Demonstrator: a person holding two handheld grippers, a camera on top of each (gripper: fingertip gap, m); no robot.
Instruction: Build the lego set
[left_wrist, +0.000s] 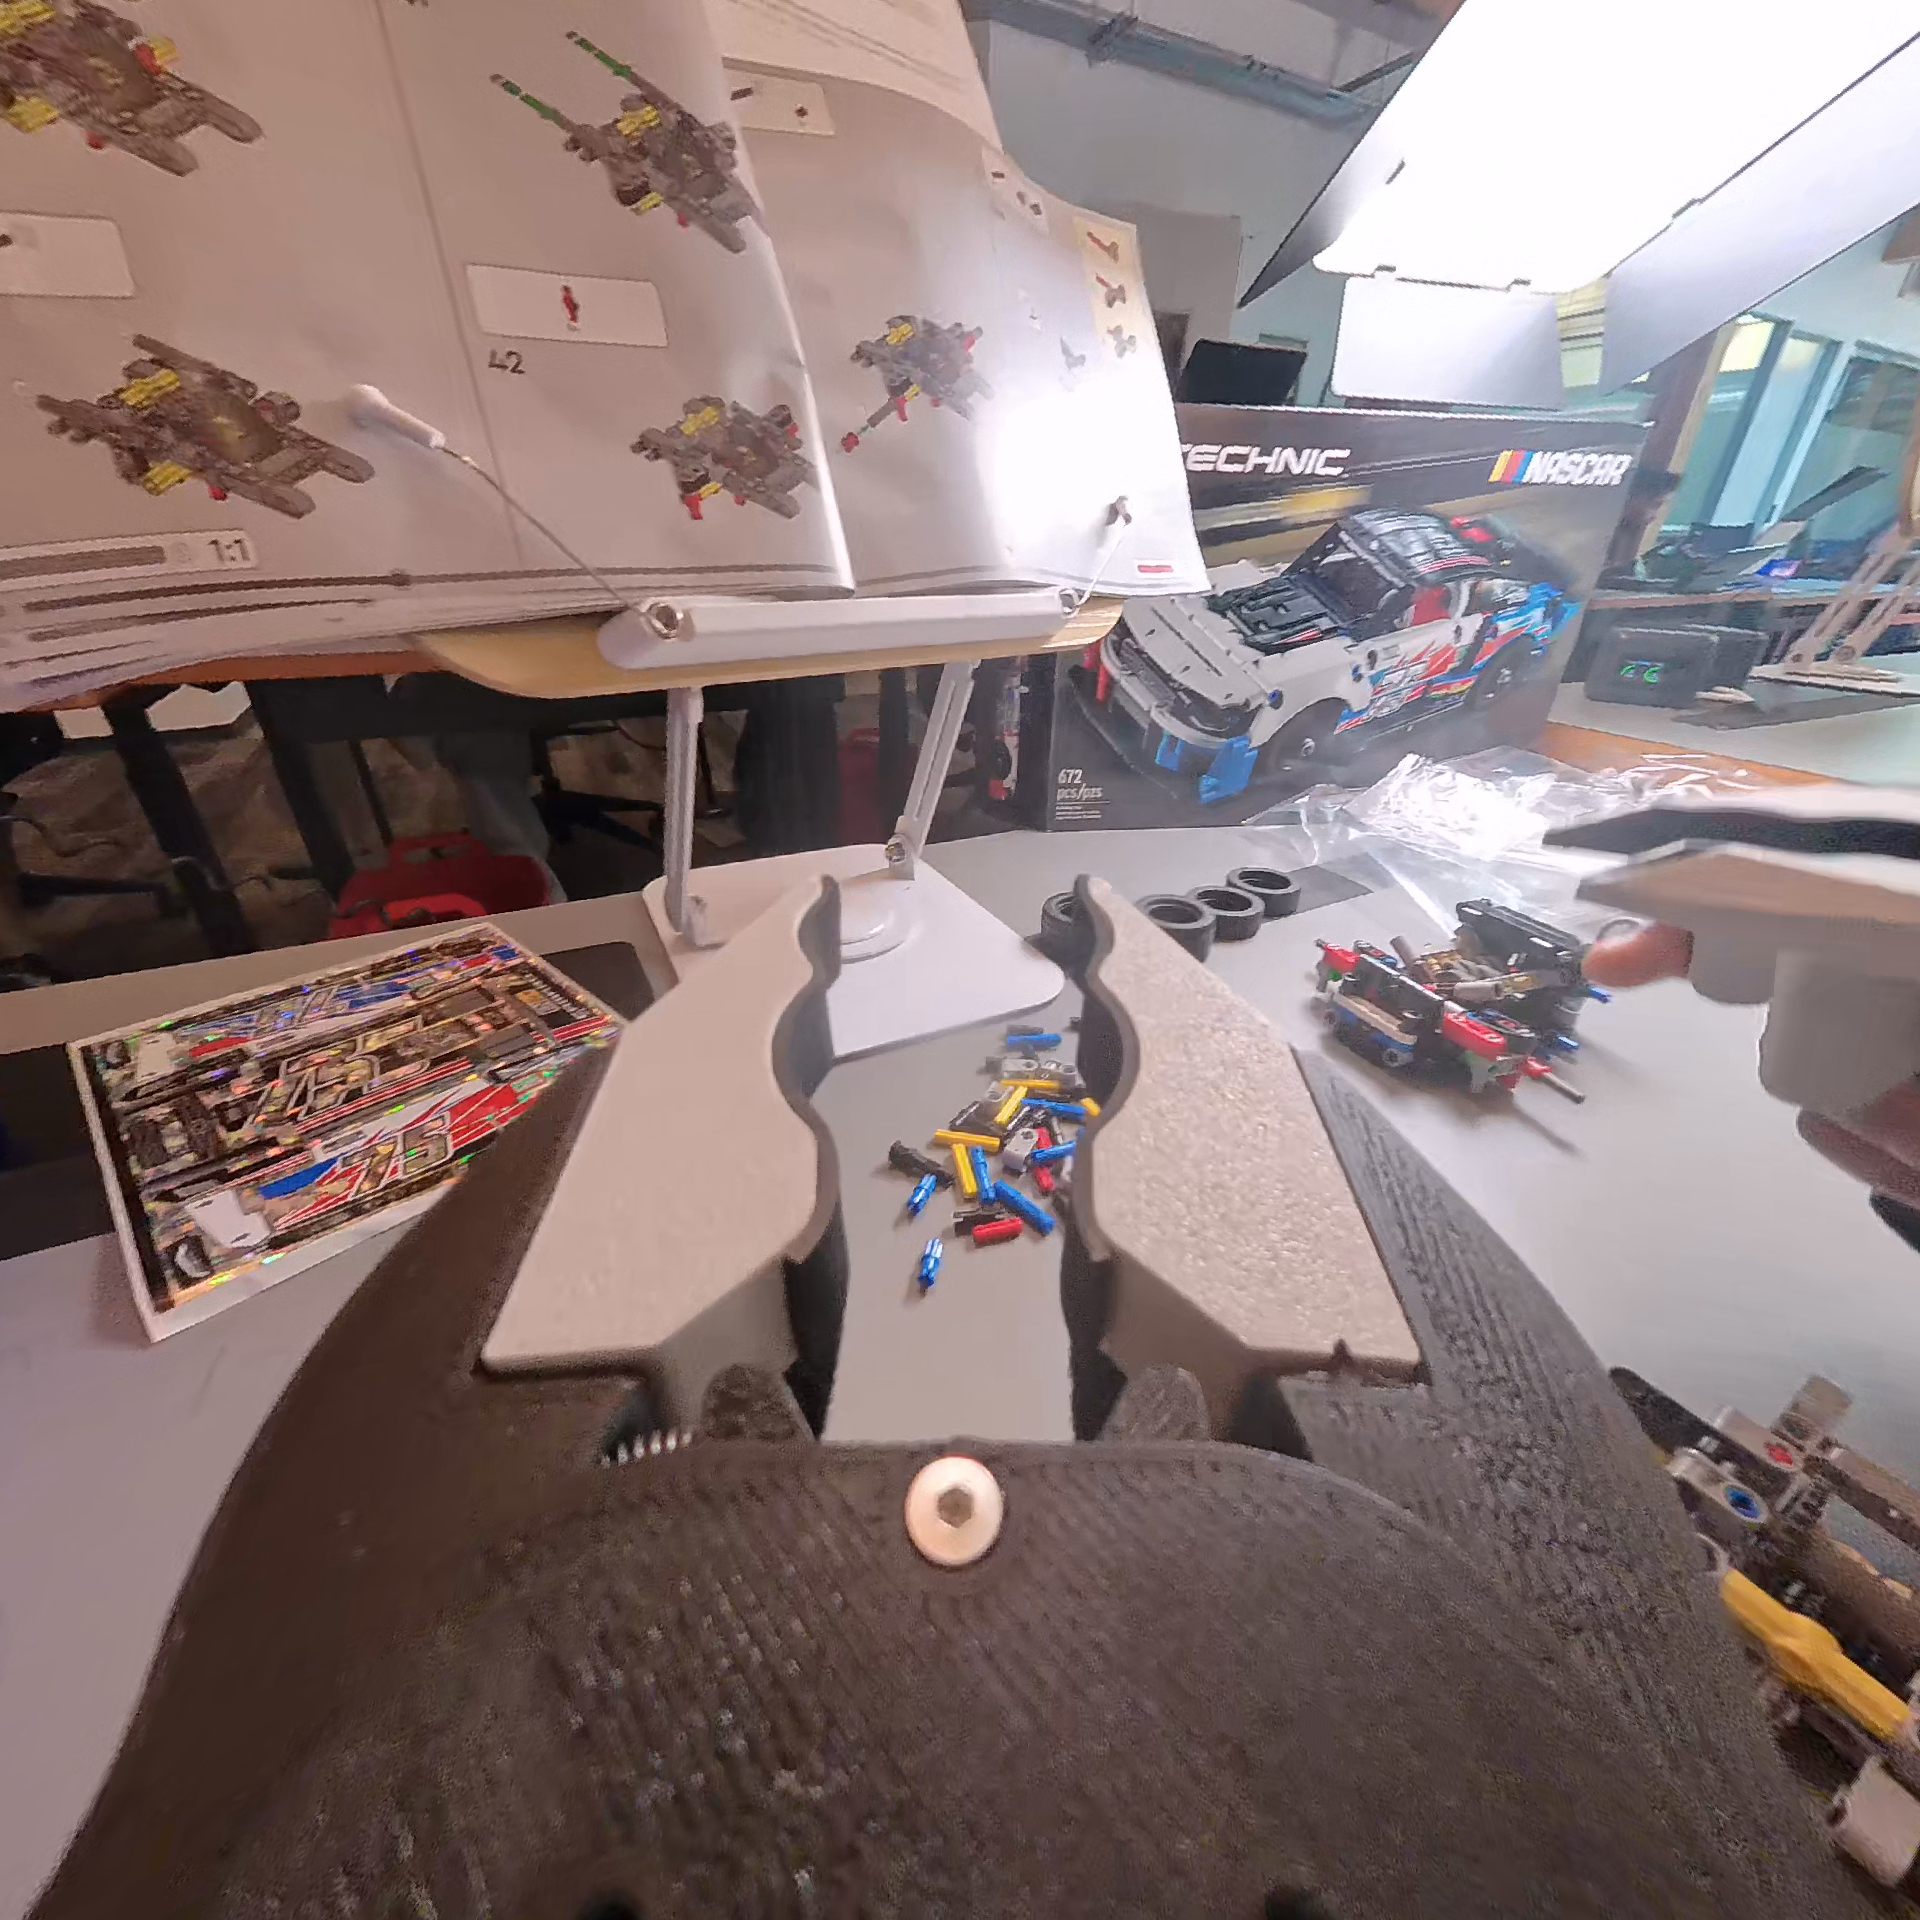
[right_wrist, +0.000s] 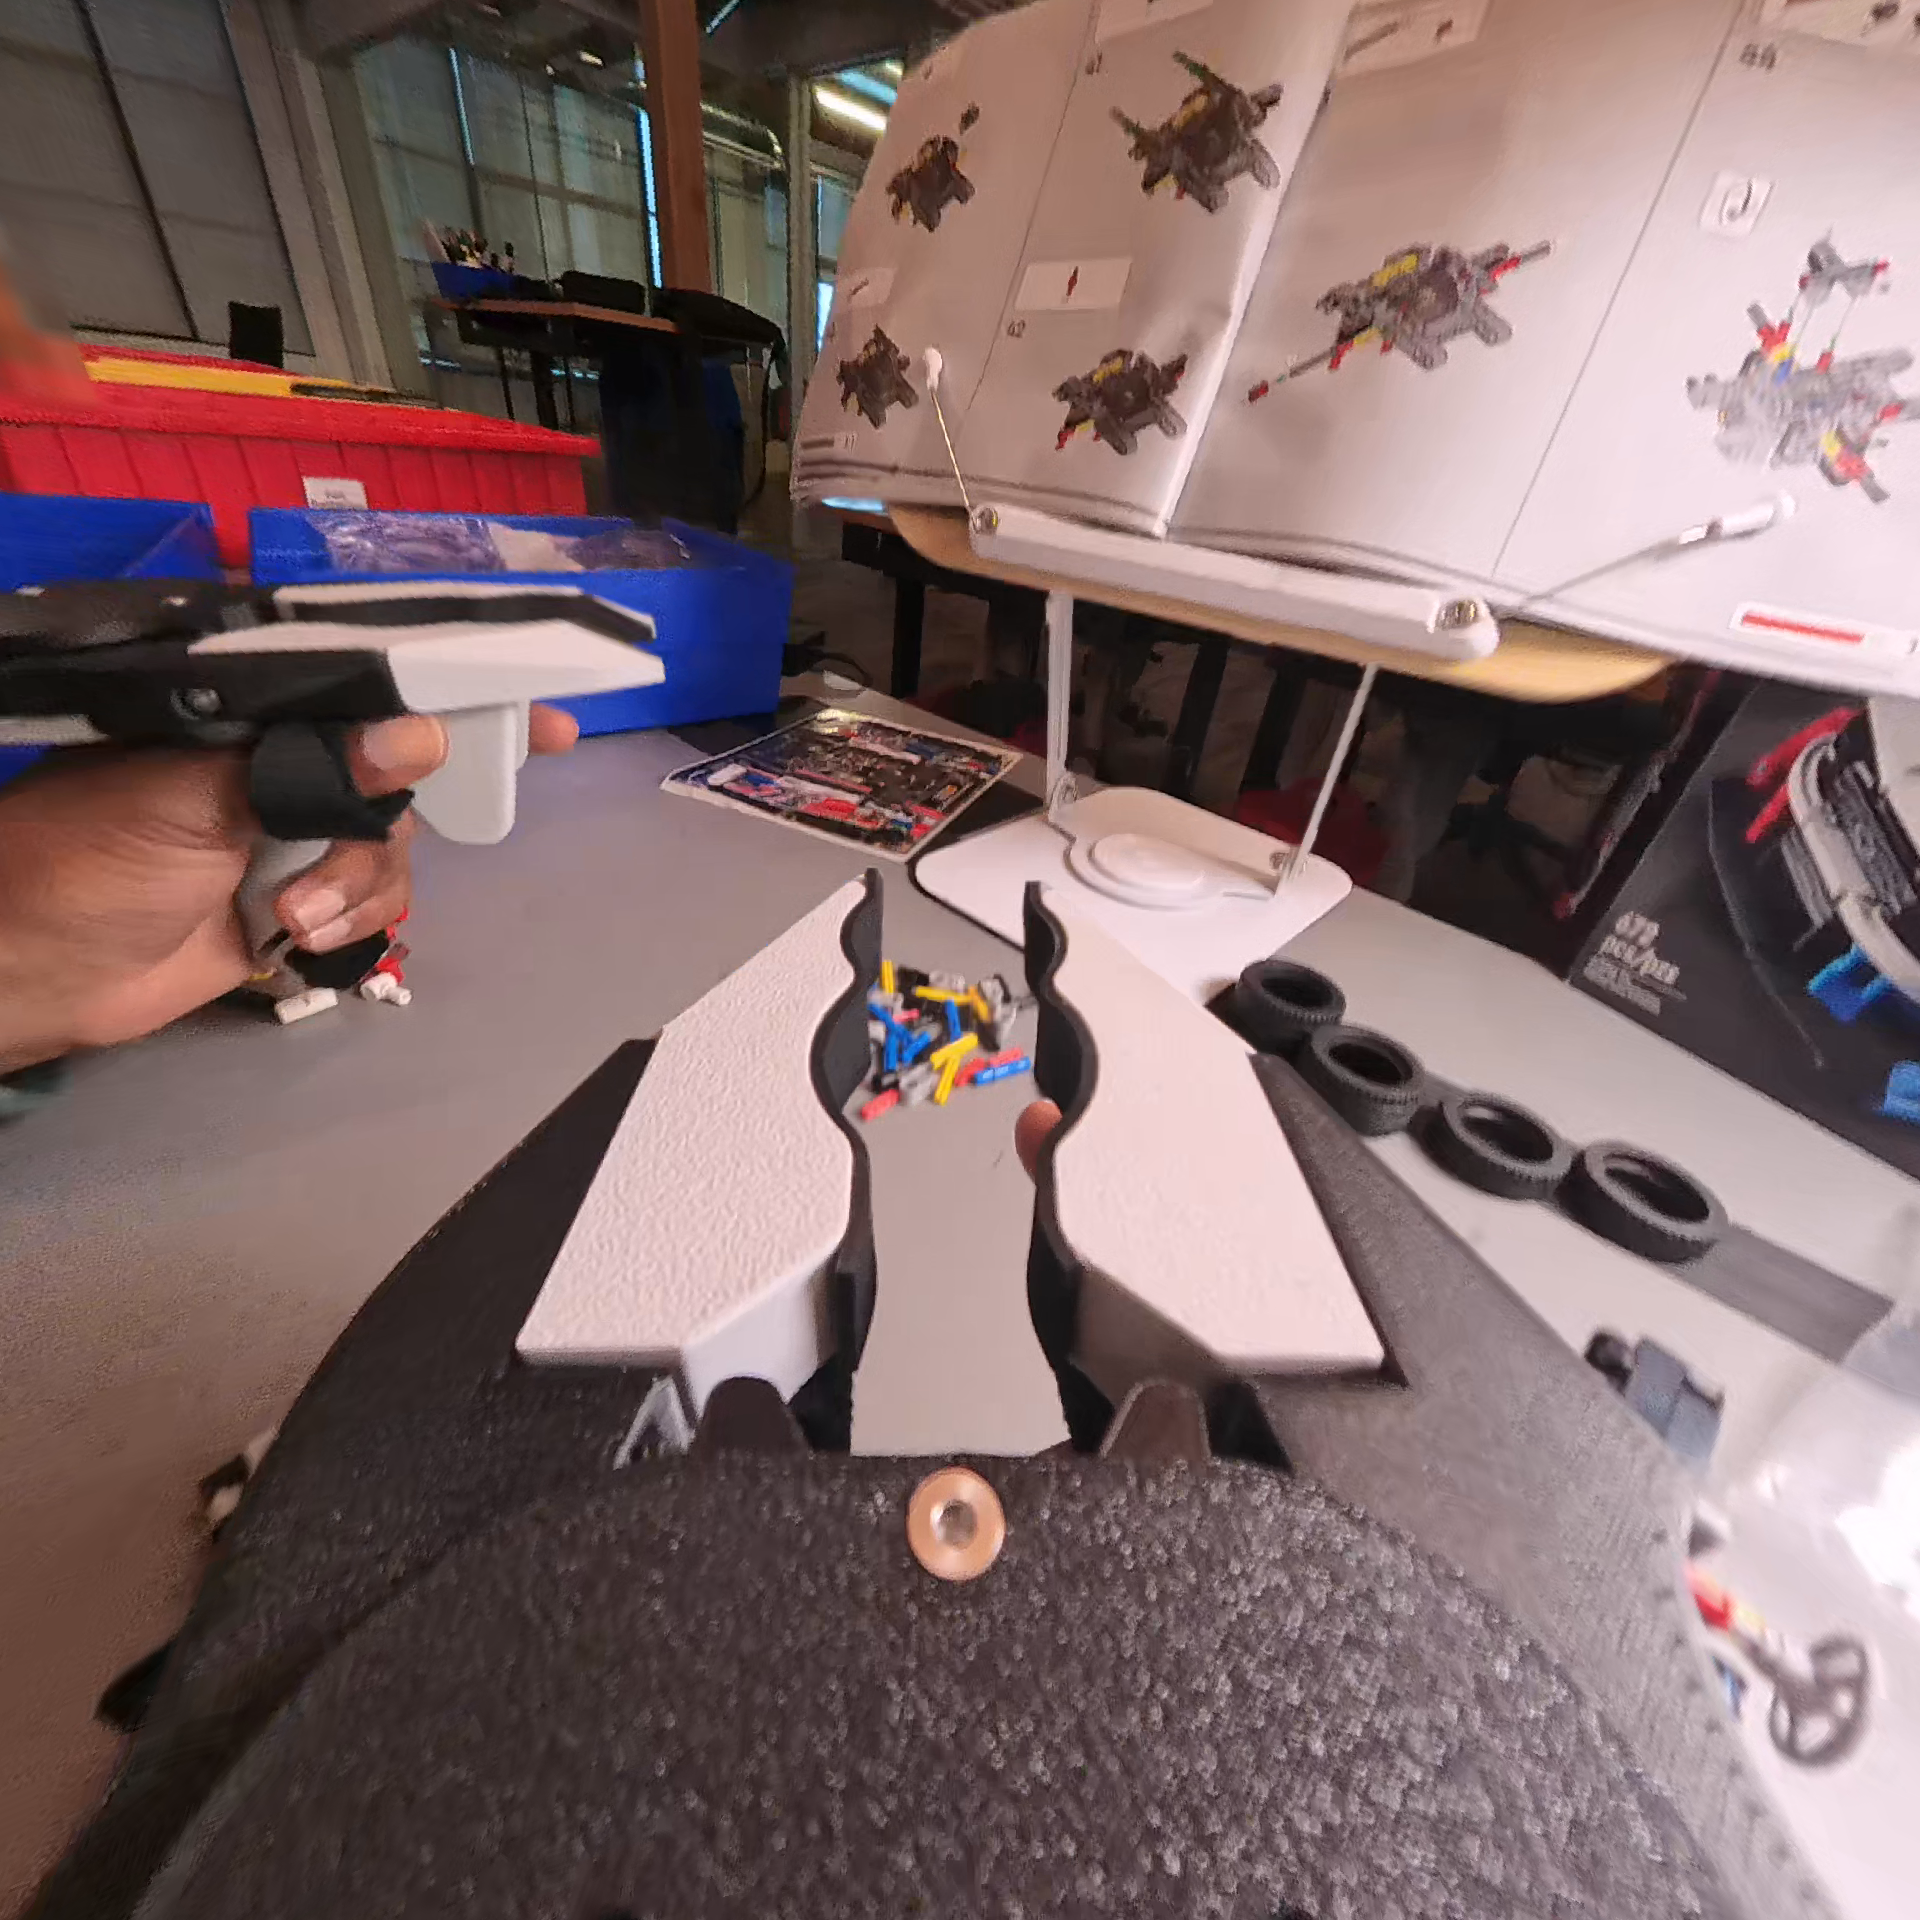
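The left gripper (left_wrist: 951, 904), with pale grey fingers on a black textured body, hovers above the grey table (left_wrist: 1662, 1226) with its jaws wide apart and nothing between them. Through the gap lies a loose pile of small blue, yellow, red and black lego pins (left_wrist: 997, 1143). The right gripper (right_wrist: 951, 904), of the same build, also has its jaws spread and empty, aimed at the same pile (right_wrist: 935, 1039).

In the left wrist view, a partly built black, red and blue lego chassis (left_wrist: 1444, 997) sits at three o'clock from the pile, and a glossy sticker sheet (left_wrist: 332, 1101) lies at nine o'clock. Four black rubber tyres (right_wrist: 1475, 1112) form a row at three o'clock in the right wrist view. The open white instruction booklet (left_wrist: 436, 312) rests on a white stand (left_wrist: 935, 966) at twelve o'clock, with the dark set box (left_wrist: 1351, 623) beyond, seemingly upright.
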